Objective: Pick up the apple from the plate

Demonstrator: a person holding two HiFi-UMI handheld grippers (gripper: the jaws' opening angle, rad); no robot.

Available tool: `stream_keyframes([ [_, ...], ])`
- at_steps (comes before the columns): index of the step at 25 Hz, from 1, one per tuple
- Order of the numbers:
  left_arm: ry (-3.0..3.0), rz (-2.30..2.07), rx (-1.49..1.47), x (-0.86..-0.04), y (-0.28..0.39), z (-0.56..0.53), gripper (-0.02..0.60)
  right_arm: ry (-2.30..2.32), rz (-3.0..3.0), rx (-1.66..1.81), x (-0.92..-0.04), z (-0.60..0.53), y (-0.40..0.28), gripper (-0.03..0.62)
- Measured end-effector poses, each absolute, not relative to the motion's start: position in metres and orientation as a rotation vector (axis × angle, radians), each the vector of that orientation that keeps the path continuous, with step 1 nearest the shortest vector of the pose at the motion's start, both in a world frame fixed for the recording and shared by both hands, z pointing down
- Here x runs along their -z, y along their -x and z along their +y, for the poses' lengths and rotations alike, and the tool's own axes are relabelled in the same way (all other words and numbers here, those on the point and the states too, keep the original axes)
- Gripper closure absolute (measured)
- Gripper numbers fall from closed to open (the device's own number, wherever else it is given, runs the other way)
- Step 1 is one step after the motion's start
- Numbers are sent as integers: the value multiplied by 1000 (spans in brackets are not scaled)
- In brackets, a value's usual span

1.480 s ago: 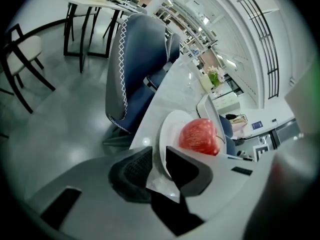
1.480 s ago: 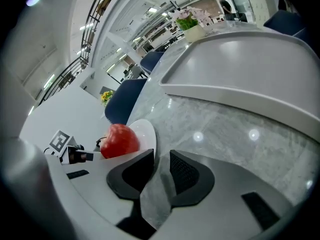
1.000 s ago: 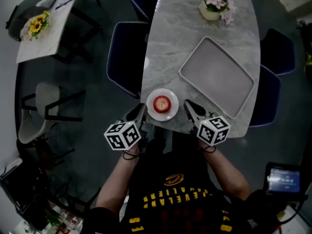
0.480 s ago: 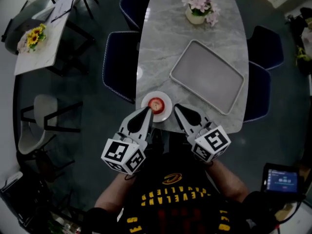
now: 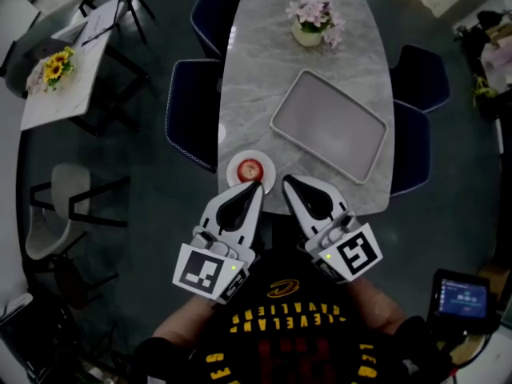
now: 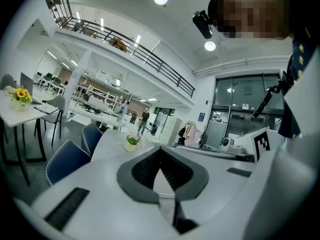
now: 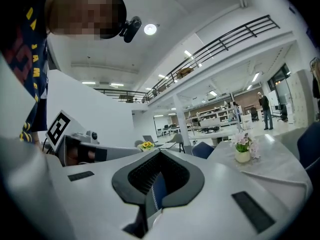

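The red apple (image 5: pixel 250 169) rests on a small white plate (image 5: pixel 265 179) at the near edge of the grey marble table (image 5: pixel 256 78). My left gripper (image 5: pixel 255 186) hovers just short of the plate, its tip close to the plate's near rim, jaws shut and empty. My right gripper (image 5: pixel 287 180) is to the right of the plate, also shut on nothing. In the left gripper view the left gripper (image 6: pixel 160 150) shows both jaws meeting at the tip. The right gripper (image 7: pixel 160 153) looks the same in its own view. Neither gripper view shows the apple.
A large grey tray (image 5: pixel 328 125) lies on the table beyond the plate, to the right. A pot of pink flowers (image 5: pixel 308 22) stands at the far end. Dark blue chairs (image 5: pixel 190 110) flank the table on both sides. A second table with sunflowers (image 5: pixel 50 66) is far left.
Both grippers have risen toward the head camera and now look larger, tips pointing at the table's near edge. The plate and apple look smaller and farther away; they lie where they were.
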State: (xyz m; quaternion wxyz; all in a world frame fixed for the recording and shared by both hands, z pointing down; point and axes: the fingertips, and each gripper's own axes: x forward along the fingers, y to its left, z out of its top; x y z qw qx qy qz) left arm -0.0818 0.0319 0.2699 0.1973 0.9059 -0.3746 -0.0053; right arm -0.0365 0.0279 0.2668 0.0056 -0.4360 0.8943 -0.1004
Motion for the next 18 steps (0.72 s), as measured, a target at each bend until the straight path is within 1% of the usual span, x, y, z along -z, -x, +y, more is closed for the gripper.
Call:
stream_keyframes([
  [18,-2747,-971,81,-235,58,74,580,1525,2748,60,-242,74,18,588],
])
